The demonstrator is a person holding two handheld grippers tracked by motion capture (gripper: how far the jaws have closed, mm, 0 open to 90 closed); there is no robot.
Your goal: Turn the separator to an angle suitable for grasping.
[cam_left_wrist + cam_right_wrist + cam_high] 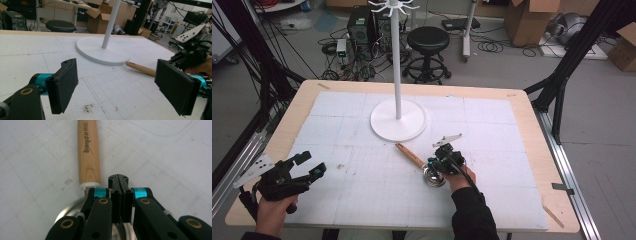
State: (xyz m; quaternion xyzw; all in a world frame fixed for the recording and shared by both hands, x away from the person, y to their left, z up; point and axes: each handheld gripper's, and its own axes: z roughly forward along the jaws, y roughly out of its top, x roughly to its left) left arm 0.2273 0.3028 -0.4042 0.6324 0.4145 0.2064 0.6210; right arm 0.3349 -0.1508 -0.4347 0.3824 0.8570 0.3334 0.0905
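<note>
A: R gripper (pixel 121 178), jaws?
B: Pressed flat together, pad to pad, nothing between them. They point down at the white gridded mat (pixel 362 190).
A: And the ladle (pixel 88 155)?
B: Small one, wooden handle w/ dark lettering, steel bowl (pixel 434 178). Handle lies just left of the closed jaw tips in the right gripper view and runs ahead past them; the bowl rim sits under the jaw links, close to the cam. Can't tell if the jaws touch it.
A: L gripper (pixel 117 87)?
B: Jaws wide apart, empty, bare mat between them. Well off from the ladle; handle end (pixel 141 68) shows ahead, nearer its right jaw.
A: Anything else ahead?
B: White stand's round base (pixel 100 51) w/ its pole, straight ahead beyond the left jaws, just past the handle end.
</note>
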